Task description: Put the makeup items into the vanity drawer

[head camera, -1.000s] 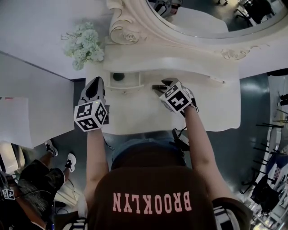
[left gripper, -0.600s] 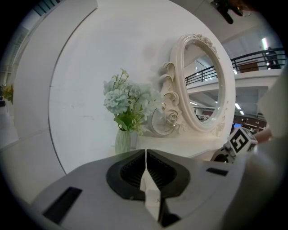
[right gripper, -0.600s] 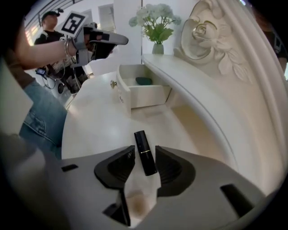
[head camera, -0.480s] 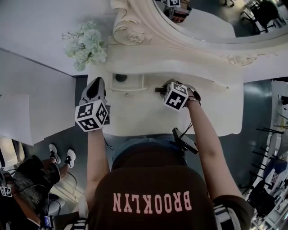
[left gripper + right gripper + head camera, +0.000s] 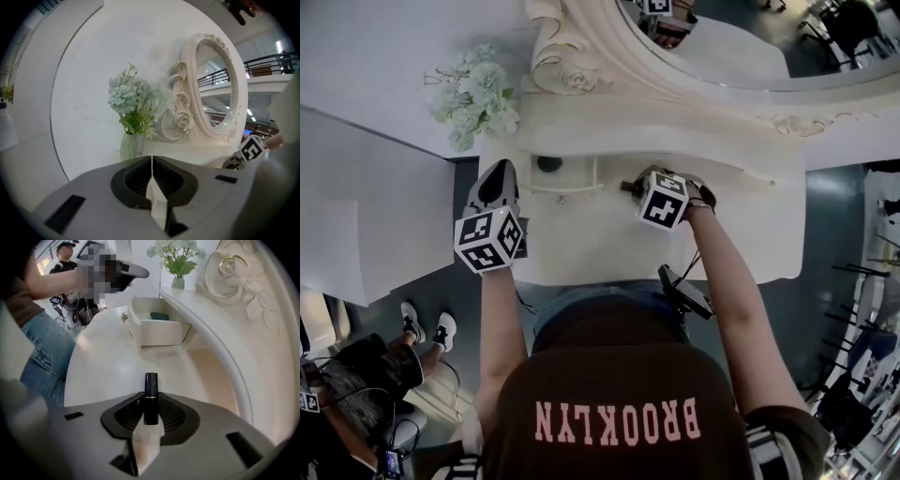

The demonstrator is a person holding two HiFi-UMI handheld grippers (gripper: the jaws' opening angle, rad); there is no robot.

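Now the right tongs (image 5: pixel 150 404), just closing, grip the black lipstick (image 5: pixel 150 392) for the open drawer (image 5: pixel 161 333), while the left tongs (image 5: pixel 151 185) rest shut, empty.

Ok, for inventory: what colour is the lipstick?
The lipstick is black, thin gold band; right gripper view.

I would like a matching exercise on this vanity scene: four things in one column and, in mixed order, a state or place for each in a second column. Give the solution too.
Column 1
1. lipstick
2. drawer
3. flowers
4. left claw

Column 2
A. shut, nothing in it
B. pulled open
C. standing in a vase
D. black, between the jaws of the right claw

Pairs: 1-D, 2-B, 3-C, 4-A.
The right claw's jaws have just been closing on the lipstick.
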